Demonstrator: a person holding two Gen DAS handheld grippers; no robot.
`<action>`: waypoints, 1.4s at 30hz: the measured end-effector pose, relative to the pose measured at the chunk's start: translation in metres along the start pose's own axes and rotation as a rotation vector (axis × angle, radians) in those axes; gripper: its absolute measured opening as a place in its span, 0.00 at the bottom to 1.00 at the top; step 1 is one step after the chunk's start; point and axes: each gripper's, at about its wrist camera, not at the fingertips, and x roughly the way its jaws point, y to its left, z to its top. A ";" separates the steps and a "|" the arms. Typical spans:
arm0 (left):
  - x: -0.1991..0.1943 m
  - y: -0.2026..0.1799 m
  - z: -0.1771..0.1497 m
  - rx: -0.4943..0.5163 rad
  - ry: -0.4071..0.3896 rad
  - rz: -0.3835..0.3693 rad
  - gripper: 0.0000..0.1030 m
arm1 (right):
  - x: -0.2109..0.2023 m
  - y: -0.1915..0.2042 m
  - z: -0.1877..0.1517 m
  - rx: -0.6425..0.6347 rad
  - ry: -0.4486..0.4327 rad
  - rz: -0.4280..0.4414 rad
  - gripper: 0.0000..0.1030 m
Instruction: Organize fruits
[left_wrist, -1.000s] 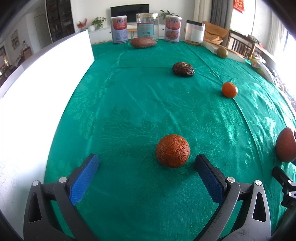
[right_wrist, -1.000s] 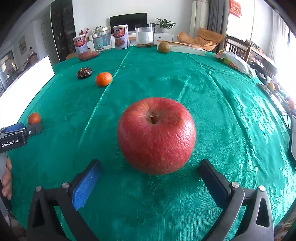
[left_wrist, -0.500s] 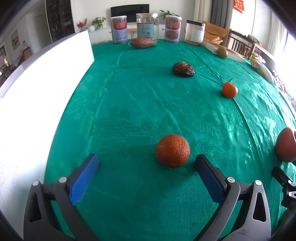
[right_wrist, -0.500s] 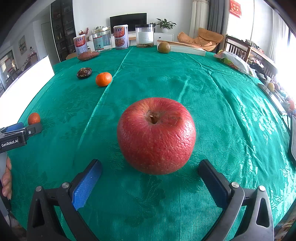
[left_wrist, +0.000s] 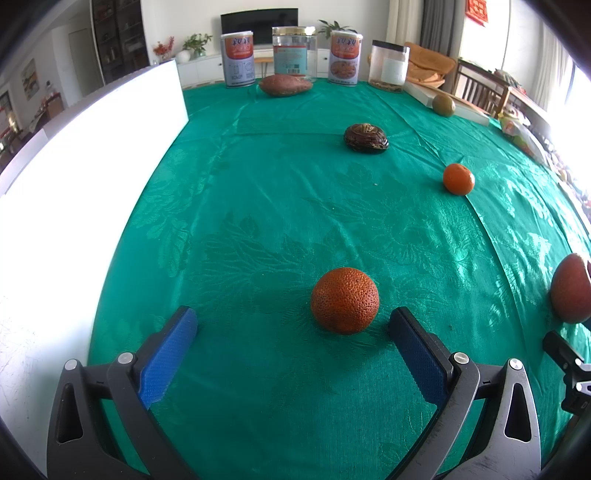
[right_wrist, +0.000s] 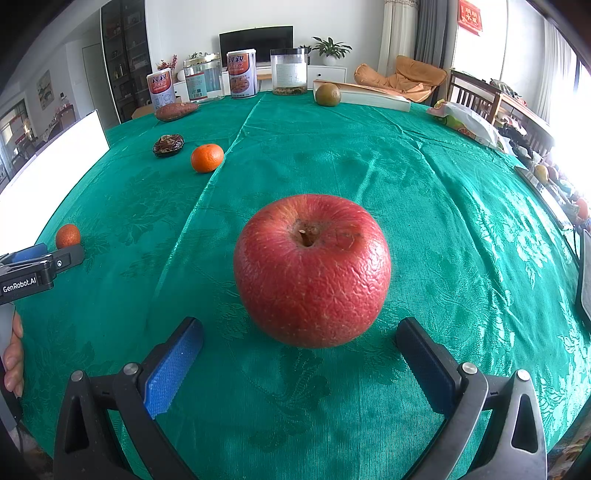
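Your left gripper (left_wrist: 291, 326) shows black triangular-cutout arms, silver screws at the joints and blue textured pads (left_wrist: 168, 354) lining its jaws. Your right gripper (right_wrist: 299, 338) matches: same black frame, same blue pads (right_wrist: 173, 365). The left one's side reads "GenRobot.AI" in white.
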 end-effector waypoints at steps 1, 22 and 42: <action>0.000 0.000 0.000 0.000 0.000 0.000 1.00 | 0.000 0.000 0.000 0.000 0.000 0.000 1.00; -0.014 -0.020 0.003 0.161 0.010 -0.100 0.85 | -0.014 -0.027 0.003 0.093 0.008 0.119 1.00; -0.145 0.035 -0.007 -0.021 -0.009 -0.324 0.28 | -0.040 0.029 0.073 -0.045 0.132 0.284 0.65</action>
